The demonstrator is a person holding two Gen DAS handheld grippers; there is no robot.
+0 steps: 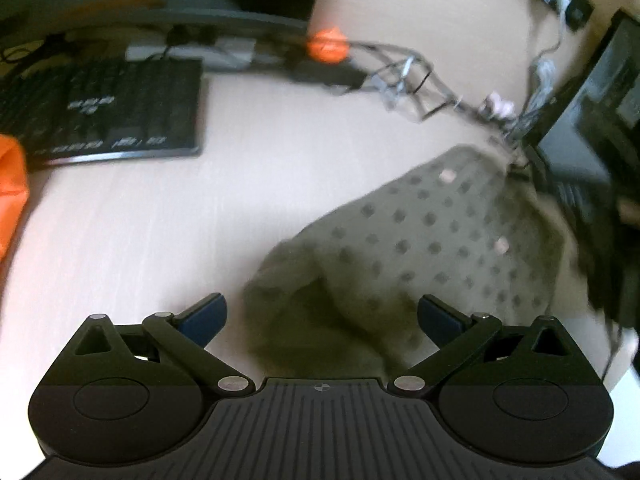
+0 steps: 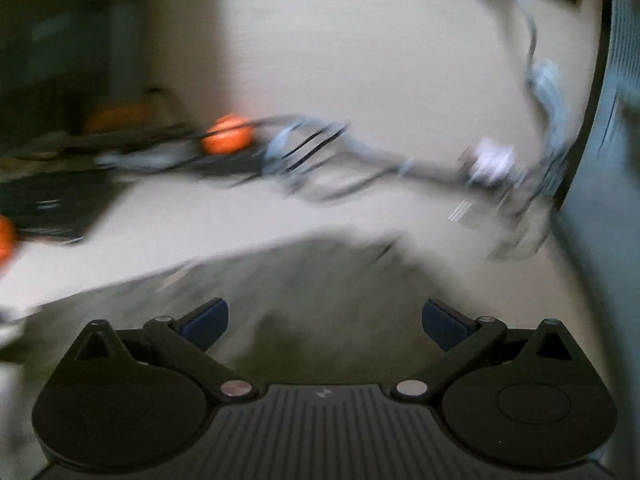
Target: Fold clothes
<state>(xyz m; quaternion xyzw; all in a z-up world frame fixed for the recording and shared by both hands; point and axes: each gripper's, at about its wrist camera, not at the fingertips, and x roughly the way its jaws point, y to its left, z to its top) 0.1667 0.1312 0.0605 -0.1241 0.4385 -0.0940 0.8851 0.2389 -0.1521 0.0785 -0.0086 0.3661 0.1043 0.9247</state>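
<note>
- The left gripper [image 1: 322, 314] is spread wide, its two blue-padded fingers well apart and gripping nothing.
- A crumpled olive-green garment [image 1: 432, 248] with darker dots lies on the pale desk [image 1: 140, 220]; its near, bunched edge sits between and just ahead of the left fingers, while the rest stretches away to the right.
- A black keyboard [image 1: 112, 112] rests at the far left of the desk, well apart from the garment.
- An orange cloth [image 1: 12, 184] shows at the left edge of the left wrist view.
- A tangle of cables [image 1: 404, 76] with an orange ball-like thing [image 1: 326, 46] runs along the back of the desk.
- A dark monitor [image 1: 592, 104] stands at the right, near the garment's far end.
- The right gripper [image 2: 325, 318] is likewise released, fingers far apart with nothing between the pads.
- In the heavily blurred right wrist view, the garment [image 2: 320, 280] spreads below and ahead of that gripper; whether the fingers touch it cannot be told.
</note>
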